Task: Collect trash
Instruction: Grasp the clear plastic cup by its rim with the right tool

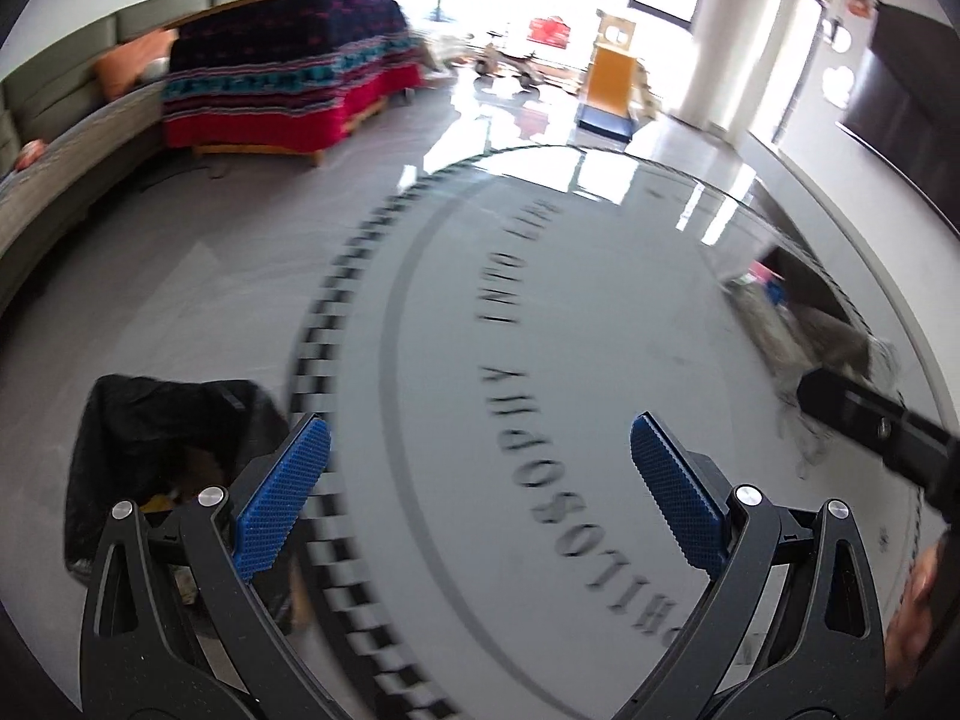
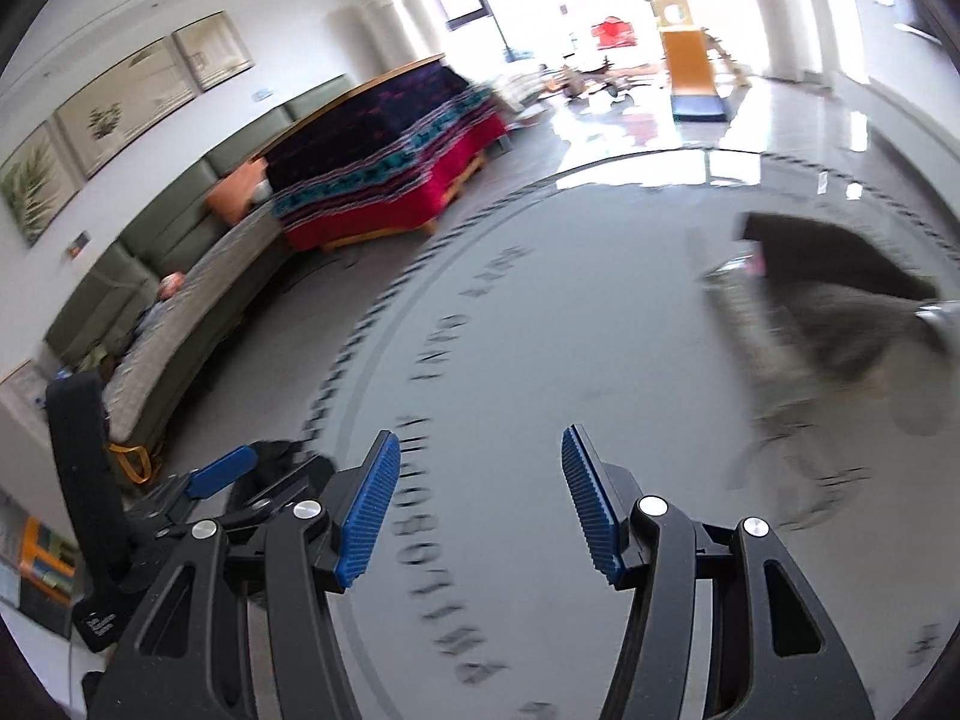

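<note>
My left gripper [image 1: 480, 426] stands open over a round glossy table top [image 1: 540, 312] printed with letters and a checkered ring; nothing is between its blue pads [image 1: 282, 498]. A bin lined with a black bag [image 1: 150, 444] stands just left of it, below the table's edge, with some rubbish inside. My right gripper [image 2: 480, 438] is also open with nothing in it, above the same table top [image 2: 540, 330]. The left gripper [image 2: 222, 471] shows at its lower left, next to the black bag [image 2: 276, 450]. A blurred grey and dark heap [image 2: 840, 300] lies at the table's right side [image 1: 834, 336]; what it is I cannot tell.
A long green sofa [image 2: 198, 276] curves along the left wall. A table under a red, teal and dark patterned cloth [image 1: 288, 78] stands behind. An orange toy slide [image 1: 609, 84] and white columns [image 1: 714, 30] are at the bright far end. A hand [image 1: 918, 600] shows at the right edge.
</note>
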Demonstrator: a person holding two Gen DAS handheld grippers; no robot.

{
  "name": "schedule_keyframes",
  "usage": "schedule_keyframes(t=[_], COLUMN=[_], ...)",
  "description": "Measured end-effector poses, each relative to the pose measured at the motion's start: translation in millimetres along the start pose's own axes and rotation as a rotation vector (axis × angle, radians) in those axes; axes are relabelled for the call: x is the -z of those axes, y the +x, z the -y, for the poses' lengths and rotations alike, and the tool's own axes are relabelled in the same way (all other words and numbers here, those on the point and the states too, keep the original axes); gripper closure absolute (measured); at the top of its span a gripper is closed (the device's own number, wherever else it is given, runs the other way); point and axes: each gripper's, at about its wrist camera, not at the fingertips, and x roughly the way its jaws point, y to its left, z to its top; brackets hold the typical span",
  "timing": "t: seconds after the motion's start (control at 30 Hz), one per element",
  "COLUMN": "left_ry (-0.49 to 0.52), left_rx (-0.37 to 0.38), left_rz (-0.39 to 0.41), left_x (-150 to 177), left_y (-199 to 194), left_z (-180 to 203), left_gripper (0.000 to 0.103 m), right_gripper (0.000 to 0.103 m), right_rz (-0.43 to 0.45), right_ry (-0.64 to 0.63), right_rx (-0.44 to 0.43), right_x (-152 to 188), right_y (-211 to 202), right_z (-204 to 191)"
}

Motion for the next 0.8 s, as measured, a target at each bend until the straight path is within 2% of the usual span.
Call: schedule_keyframes(t=[0.23,0.43,0.57,0.8], left_ry=[0.085,0.142,0.181,0.252], left_rx=[0.072,0.153,0.181,0.2], left_rz=[-0.029,-0.052,-0.064,-0.067], left_x=[-1.7,-2.7,-1.9,-11.8], left_y=[10.9,16.7,21.2,26.5], left_z=[56.2,93.7,113.0,147.3], left_gripper=[0.006,0.006,0.006,0.006], right_gripper=[0.045,0.045,0.045,0.045], right_rz=[0.054,0.065,0.042,0.002], right_ry=[0.033,0.101,0.142,0.136], right_rx=[0.202,0.416,0.547,0.637], right_x=[-0.4,10.5,11.9,2.2], right_y=[-39.2,-62.6,-57.8,-26.6], right_z=[76.1,149.4,190.9,210.7])
